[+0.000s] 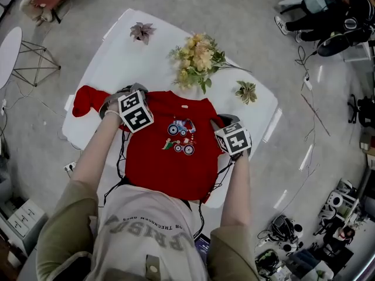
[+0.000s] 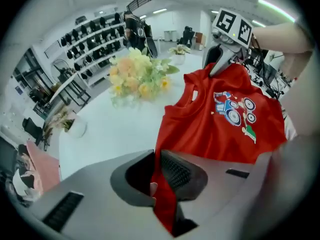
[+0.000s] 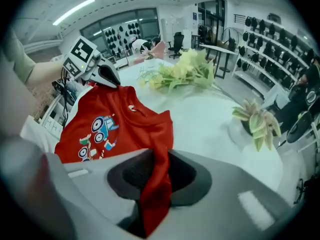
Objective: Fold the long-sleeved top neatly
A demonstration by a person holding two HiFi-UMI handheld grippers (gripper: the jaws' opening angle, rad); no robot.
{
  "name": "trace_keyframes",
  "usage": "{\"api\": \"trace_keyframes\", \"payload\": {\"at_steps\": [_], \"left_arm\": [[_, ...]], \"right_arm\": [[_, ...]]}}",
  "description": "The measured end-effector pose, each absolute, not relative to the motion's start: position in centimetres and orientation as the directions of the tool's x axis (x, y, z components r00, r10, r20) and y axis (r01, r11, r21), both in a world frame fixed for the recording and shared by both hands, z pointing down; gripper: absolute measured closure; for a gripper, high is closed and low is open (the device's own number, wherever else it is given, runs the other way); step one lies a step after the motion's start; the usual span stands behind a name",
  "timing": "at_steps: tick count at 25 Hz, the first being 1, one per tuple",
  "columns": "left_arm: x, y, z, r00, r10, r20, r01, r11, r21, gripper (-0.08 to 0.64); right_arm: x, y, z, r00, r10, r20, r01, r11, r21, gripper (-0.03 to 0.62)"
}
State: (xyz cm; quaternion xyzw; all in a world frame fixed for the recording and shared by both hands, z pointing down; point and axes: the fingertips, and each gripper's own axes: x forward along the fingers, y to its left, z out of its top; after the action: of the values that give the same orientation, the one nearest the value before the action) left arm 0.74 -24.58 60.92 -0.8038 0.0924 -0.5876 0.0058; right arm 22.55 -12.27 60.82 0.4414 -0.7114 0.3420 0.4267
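A red long-sleeved top (image 1: 170, 157) with a tractor print lies front up on the white table (image 1: 117, 63), its hem toward me. One sleeve (image 1: 88, 101) trails off to the left. My left gripper (image 1: 130, 92) is at the top's left shoulder, and in the left gripper view (image 2: 157, 169) the jaws are shut on a gathered strip of red cloth (image 2: 165, 194). My right gripper (image 1: 222, 123) is at the right shoulder; its own view (image 3: 152, 176) shows the jaws shut on a fold of the top (image 3: 155, 194). Each shoulder is pulled up in a peak toward its gripper.
A bunch of yellow flowers (image 1: 196, 60) lies just beyond the collar. Two small potted plants (image 1: 142, 31) (image 1: 246, 91) stand at the table's far left and right. Black cables (image 1: 117, 157) hang at the near edge. A stool (image 1: 12, 48) stands on the floor to the left.
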Motion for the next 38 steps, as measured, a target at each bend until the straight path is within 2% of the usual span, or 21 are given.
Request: {"api": "trace_keyframes", "payload": {"at_steps": [2,3,6,11,12,13,15,17,20,23,28,33,38], "left_arm": [[1.0,-25.9,59.5,0.358,-0.227,0.906,-0.198,-0.966,-0.163,0.522],[1.1,-26.6,58.8,0.384,-0.257,0.887,-0.232,-0.957,-0.177,0.525],[1.3,-28.2,58.7,0.397,-0.284,0.873,-0.293,-0.940,-0.172,0.525],[1.3,-28.1,61.8,0.332,-0.271,0.904,-0.295,-0.940,-0.174,0.518],[1.3,-28.2,61.8,0.334,-0.283,0.899,-0.301,-0.936,-0.183,0.509],[1.2,-28.4,61.6,0.341,-0.295,0.893,-0.314,-0.931,-0.187,0.476],[0.6,-28.6,60.8,0.359,-0.311,0.880,-0.354,-0.918,-0.179,0.363],[-0.7,-28.8,59.2,0.377,-0.351,0.857,-0.408,-0.894,-0.186,0.299],[-2.2,-27.6,55.8,0.422,-0.404,0.812,-0.463,-0.866,-0.190,0.285],[-0.9,-23.7,53.5,0.503,-0.352,0.789,-0.441,-0.890,-0.116,0.285],[4.4,-14.0,53.9,0.602,-0.192,0.775,-0.308,-0.951,0.004,0.287],[6.8,-2.7,55.7,0.576,-0.041,0.816,-0.154,-0.986,0.059,0.285],[7.0,2.7,56.1,0.547,-0.037,0.836,-0.179,-0.981,0.074,0.287]], "right_arm": [[23.0,-13.4,59.0,-0.229,-0.402,0.886,-0.927,0.367,-0.073,0.559],[23.3,-14.1,58.0,-0.222,-0.431,0.875,-0.930,0.362,-0.057,0.575],[24.0,-15.8,57.4,-0.196,-0.444,0.875,-0.932,0.360,-0.026,0.577],[24.2,-16.7,61.5,-0.125,-0.388,0.913,-0.934,0.357,0.024,0.573],[24.0,-16.9,61.5,-0.130,-0.401,0.907,-0.935,0.354,0.023,0.557],[23.8,-17.0,61.0,-0.147,-0.420,0.896,-0.937,0.348,0.009,0.491],[23.4,-16.8,59.0,-0.195,-0.464,0.864,-0.945,0.324,-0.040,0.293],[23.7,-15.9,56.2,-0.200,-0.530,0.824,-0.956,0.290,-0.045,0.272],[25.2,-12.9,51.6,-0.157,-0.622,0.767,-0.975,0.220,-0.021,0.272],[26.6,-8.5,49.8,-0.105,-0.642,0.760,-0.988,0.156,-0.004,0.272],[27.1,-1.1,53.2,-0.046,-0.566,0.823,-0.997,0.071,-0.007,0.272],[26.0,3.4,58.8,-0.054,-0.449,0.892,-0.998,0.061,-0.030,0.276],[25.2,3.1,61.0,-0.103,-0.458,0.883,-0.995,0.040,-0.095,0.331]]}}
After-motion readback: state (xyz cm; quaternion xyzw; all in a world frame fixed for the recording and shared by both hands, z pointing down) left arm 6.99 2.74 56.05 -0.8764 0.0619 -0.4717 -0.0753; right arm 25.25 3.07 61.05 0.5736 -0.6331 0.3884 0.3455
